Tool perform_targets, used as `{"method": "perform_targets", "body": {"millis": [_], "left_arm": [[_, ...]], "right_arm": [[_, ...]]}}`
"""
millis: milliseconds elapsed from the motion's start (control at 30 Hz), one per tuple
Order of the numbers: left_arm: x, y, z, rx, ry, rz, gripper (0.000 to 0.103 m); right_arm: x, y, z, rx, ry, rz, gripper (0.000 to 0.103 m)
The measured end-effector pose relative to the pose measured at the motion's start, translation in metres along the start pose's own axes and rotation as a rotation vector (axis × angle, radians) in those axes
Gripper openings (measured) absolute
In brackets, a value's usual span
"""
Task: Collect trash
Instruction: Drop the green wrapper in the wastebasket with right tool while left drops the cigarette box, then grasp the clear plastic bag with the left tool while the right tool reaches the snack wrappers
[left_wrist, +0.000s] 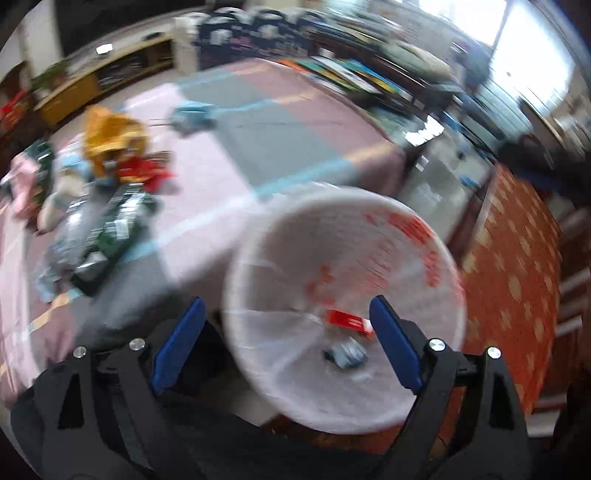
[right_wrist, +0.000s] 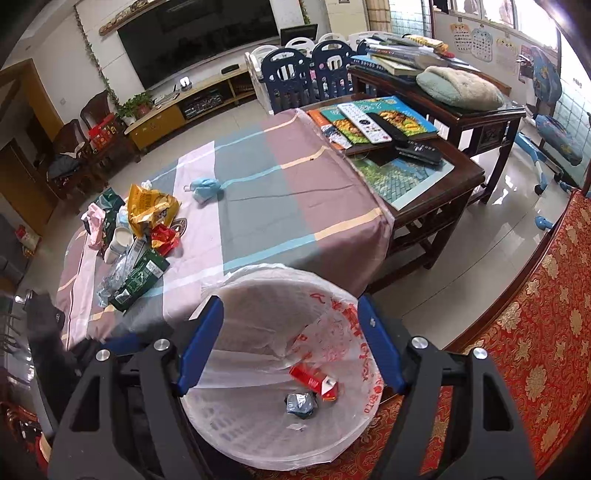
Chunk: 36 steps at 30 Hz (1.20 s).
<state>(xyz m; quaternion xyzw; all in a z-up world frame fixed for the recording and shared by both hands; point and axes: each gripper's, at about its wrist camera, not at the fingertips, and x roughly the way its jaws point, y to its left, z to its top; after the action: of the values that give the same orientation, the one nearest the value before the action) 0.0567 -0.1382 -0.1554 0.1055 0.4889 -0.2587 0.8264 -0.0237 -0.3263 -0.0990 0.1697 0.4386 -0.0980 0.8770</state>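
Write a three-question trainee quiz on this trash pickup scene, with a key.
1. True or false: the white lined trash bin is empty.
2. Which lies alone on the striped tablecloth: A) crumpled blue mask B) yellow snack bag C) green carton?
3. Fill in: both the right tool and left tool hold ____.

Key: 1 false, a red packet and grey wrapper lie inside; 2 A; 3 nothing.
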Motion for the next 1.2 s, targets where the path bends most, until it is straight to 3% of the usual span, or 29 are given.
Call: {"method": "perform_targets", "body": {"millis": [167,267,367,533,667,700,733,833,933,1133,1200], "left_arm": [[-0.01,0.126,0.003,-0.323,-0.07,0.209,0.09],[-0.012,0.199,-0.01,-0.521,-0.097,0.285,0.089],[-0.002,0.244,-0.011,-0.581,-0.086,0.318,0.087],[0.042,0.256,0.01,-0.366,0.012,0.34,0.091],[0.072,0.256,0.021,-0.284,0.123,0.277,0.091],[0.075,0.257,0.023,-0.276,0.129,0.264,0.085],[0.077,0.259,0.024,-0.276,0.13,0.258,0.069],[0.071,0.268,0.021,-0.326,0.101,0.248,0.05],[0.058,0.276,0.015,-0.398,0.052,0.244,0.041],[0.032,0.288,-0.013,-0.611,-0.087,0.188,0.04],[0.025,0.284,-0.02,-0.641,-0.12,0.18,0.04]], "right_arm": [[0.015,0.012,-0.004,-0.031,0.032,-0.001,0.074],[0.031,0.02,-0.004,-0.034,0.066,0.008,0.074],[0.052,0.036,-0.005,-0.056,0.118,0.022,0.074],[0.069,0.066,-0.003,-0.104,0.16,0.042,0.074],[0.074,0.081,0.002,-0.127,0.161,0.036,0.074],[0.077,0.085,0.003,-0.13,0.165,0.034,0.074],[0.079,0.088,0.003,-0.132,0.169,0.034,0.074],[0.088,0.101,0.005,-0.146,0.177,0.036,0.074],[0.099,0.117,0.006,-0.171,0.178,0.035,0.074],[0.14,0.167,0.022,-0.221,0.139,0.053,0.074],[0.159,0.189,0.029,-0.233,0.142,0.07,0.074]]}}
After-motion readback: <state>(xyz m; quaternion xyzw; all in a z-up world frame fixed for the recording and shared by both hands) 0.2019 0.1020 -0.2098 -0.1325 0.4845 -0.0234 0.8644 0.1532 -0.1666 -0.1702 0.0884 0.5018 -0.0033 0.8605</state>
